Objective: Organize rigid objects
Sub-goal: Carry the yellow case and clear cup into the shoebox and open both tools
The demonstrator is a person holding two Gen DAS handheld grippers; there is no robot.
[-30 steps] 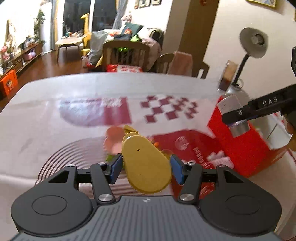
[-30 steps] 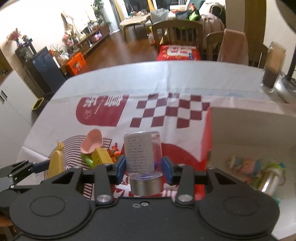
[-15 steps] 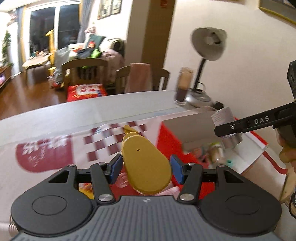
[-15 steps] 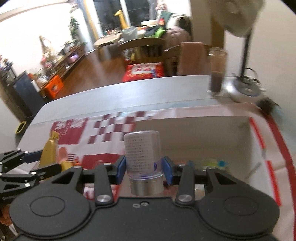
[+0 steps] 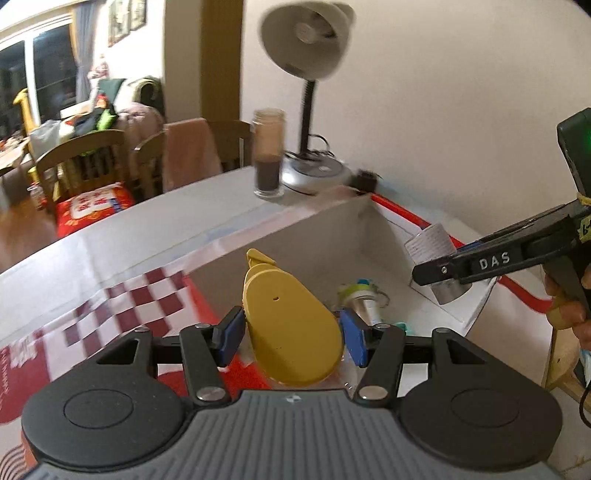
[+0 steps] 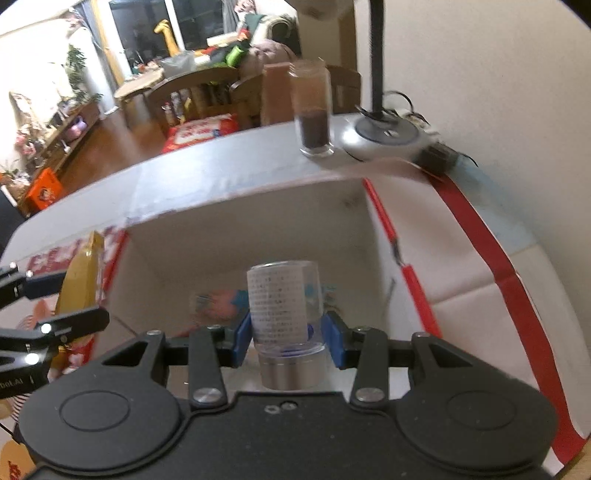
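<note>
Left gripper (image 5: 291, 330) pinches a yellow bottle (image 5: 291, 325) at the box (image 6: 236, 236) edge — right gripper (image 6: 286, 339) pinches a clear jar (image 6: 282, 314) over the box.

box contents (image 6: 221, 302) blurred, lamp head (image 6: 321, 7) cropped

Warm, dim indoor light fills both fisheye views, whose corners fall to black and whose straight edges bow. Motion blur smears the grey-shaded desk lamp (image 5: 308, 37) and the tall glass jar of dark powder (image 6: 312, 110); the dark window panes (image 5: 16, 81) show night outside.
</note>
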